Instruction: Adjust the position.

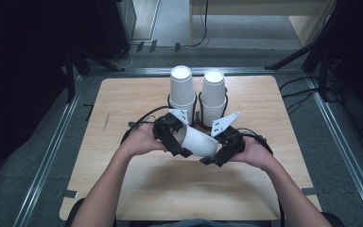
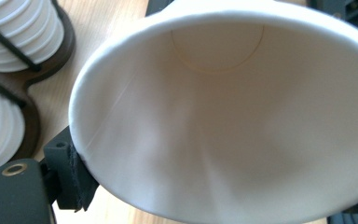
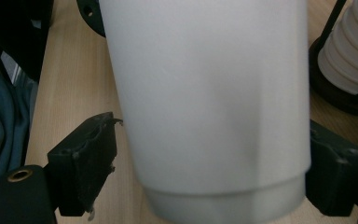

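At the bottom of the high view the person's two forearms come up toward the middle of the frame, each hand wrapped round a gripper. Between them, just below centre, a white paper cup (image 1: 197, 141) lies on its side above the bench (image 1: 137, 94), its mouth turned to the left and its base to the right. The left gripper (image 1: 177, 142) is clamped on the cup's rim end; in the left gripper view the open mouth (image 2: 223, 116) takes up most of the frame, with one black jaw pad pressed against the rim at the lower left. The right gripper (image 1: 217, 153) grasps the base end; in the right gripper view the cup's wall (image 3: 205, 102) stands between the two jaws, the right one tight against it, the left one just beside it, and I cannot tell whether that one touches.

Farther up the frame, just behind the grippers, two stacks of white cups (image 1: 183, 92) (image 1: 213, 94) stand side by side in a dark wire holder (image 1: 199, 117) with a brown base. Beyond the bench edge, grey floor (image 1: 246, 54) and black stand legs fill the top.
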The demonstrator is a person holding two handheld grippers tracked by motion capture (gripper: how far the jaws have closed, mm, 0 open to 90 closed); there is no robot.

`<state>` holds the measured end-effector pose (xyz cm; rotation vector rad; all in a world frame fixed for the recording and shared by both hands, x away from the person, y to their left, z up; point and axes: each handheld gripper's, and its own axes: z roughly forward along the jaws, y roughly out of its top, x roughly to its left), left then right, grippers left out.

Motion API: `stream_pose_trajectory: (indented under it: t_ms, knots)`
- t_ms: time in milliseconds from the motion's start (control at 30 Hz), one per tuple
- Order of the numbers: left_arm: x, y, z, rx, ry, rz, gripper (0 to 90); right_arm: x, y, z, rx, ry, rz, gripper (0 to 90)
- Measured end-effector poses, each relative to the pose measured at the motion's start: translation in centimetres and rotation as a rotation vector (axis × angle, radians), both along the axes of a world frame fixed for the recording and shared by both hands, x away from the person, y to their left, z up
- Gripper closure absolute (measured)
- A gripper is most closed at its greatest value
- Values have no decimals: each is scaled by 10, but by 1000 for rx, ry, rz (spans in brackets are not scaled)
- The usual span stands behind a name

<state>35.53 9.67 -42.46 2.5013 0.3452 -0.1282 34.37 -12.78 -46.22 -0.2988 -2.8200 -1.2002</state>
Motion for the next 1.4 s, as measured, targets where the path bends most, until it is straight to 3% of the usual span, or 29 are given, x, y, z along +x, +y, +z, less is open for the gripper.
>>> stream_pose_trajectory:
  t_ms: [267,400,600,967,1133,1400]
  knots:
    - [0,3,3,79,-22,-15,101,0,-2,-1,-4,3,-1,138]
    - [-1,1,3,149,-55,-55,101,2,-3,-1,-4,12,7,138]
    - [0,-5,6,197,-90,-89,101,6,-3,-1,8,45,9,138]
    - [2,-20,11,305,-122,-145,101,7,2,-5,12,23,6,141]
    - [1,-21,5,322,-114,-137,101,8,5,-7,9,13,8,142]
    - [1,-31,-3,327,-45,-143,96,7,11,-13,-11,16,24,148]
